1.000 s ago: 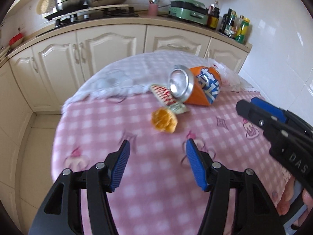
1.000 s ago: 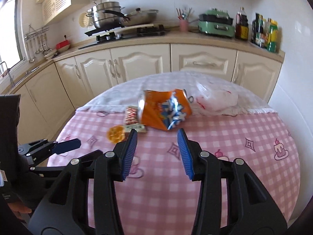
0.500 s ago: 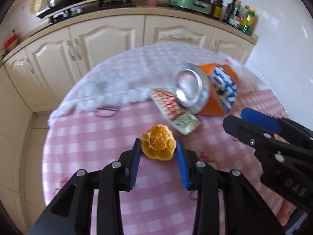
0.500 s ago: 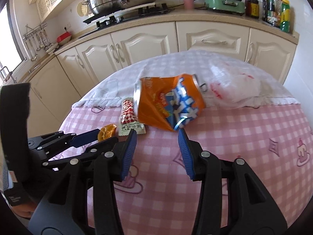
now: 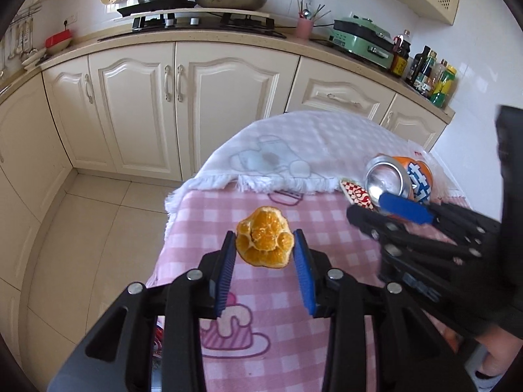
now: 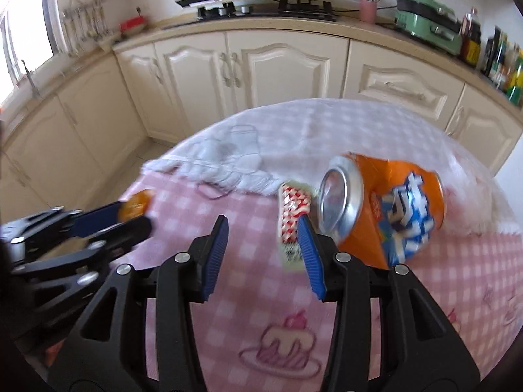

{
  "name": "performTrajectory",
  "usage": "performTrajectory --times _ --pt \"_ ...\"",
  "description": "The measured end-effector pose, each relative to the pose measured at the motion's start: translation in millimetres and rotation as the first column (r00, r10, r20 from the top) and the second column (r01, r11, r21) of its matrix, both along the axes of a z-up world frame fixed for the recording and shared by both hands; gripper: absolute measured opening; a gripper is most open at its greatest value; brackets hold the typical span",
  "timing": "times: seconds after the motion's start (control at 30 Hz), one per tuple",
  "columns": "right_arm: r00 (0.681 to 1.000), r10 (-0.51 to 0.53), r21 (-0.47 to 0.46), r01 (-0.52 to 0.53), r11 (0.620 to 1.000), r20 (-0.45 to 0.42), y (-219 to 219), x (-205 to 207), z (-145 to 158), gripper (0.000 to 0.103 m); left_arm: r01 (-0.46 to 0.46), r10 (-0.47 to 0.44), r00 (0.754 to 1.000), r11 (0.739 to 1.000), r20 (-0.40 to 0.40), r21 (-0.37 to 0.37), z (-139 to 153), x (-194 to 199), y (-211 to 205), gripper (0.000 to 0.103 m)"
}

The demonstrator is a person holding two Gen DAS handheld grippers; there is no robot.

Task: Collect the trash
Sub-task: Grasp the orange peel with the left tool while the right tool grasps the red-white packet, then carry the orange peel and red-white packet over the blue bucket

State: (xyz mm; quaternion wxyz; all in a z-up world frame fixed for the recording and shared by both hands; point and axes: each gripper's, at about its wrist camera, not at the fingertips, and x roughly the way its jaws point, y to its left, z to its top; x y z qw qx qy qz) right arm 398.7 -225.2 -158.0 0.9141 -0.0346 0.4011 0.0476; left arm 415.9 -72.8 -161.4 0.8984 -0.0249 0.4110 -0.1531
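One piece is in hand: the left gripper (image 5: 264,251) pinches the peel (image 5: 264,242) off the table (image 5: 281,297). Right gripper (image 6: 261,248), spread and empty, nears the wrapper (image 6: 292,219) and can (image 6: 382,209), both uncollected.

Cream cabinets (image 5: 176,98), tiled floor (image 5: 81,228), daylit window (image 6: 19,32).

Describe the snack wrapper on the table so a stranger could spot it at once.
Start at the round table's pink checked cloth, near the white towel's fringe. A crushed orange soda can lies there; the snack wrapper lies flat against its silver end. It alone is red-and-white checked.
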Motion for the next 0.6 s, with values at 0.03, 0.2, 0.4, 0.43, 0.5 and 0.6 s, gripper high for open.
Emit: performTrajectory --times 0.03,0.2,0.4,0.43,0.5,0.6 --pt "1.0 -0.014 -0.048 0.014 0.999 0.0 2 3 -4 0.044 0.002 -0.002 1.0 1.0 0.0 -0.001 -1 -1 1 0.034" --pt "0.998 -0.032 -0.078 0.028 0.997 -0.049 -1 15 -22 0.043 0.009 -0.009 1.0 1.0 -0.007 -0.017 -5 -2 7 0.034" --pt "0.999 -0.035 -0.086 0.033 0.996 -0.025 -4 14 -20 0.021 0.011 -0.012 1.0 0.999 -0.013 -0.038 -7 -7 13 0.034" --pt "0.999 -0.035 -0.077 0.033 0.997 -0.021 -4 10 -17 0.02 0.012 -0.013 1.0 0.999 -0.01 -0.042 -6 -9 15 0.034" --pt "0.999 -0.023 -0.037 0.022 0.999 -0.024 -3 2 -13 0.02 0.011 -0.011 1.0 0.998 -0.004 -0.054 -2 -15 19 0.034" --pt "1.0 0.0 -0.029 0.0 1.0 0.0 6 -16 -3 0.019 0.011 -0.01 1.0 0.997 0.003 -0.075 2 -26 27 0.034"
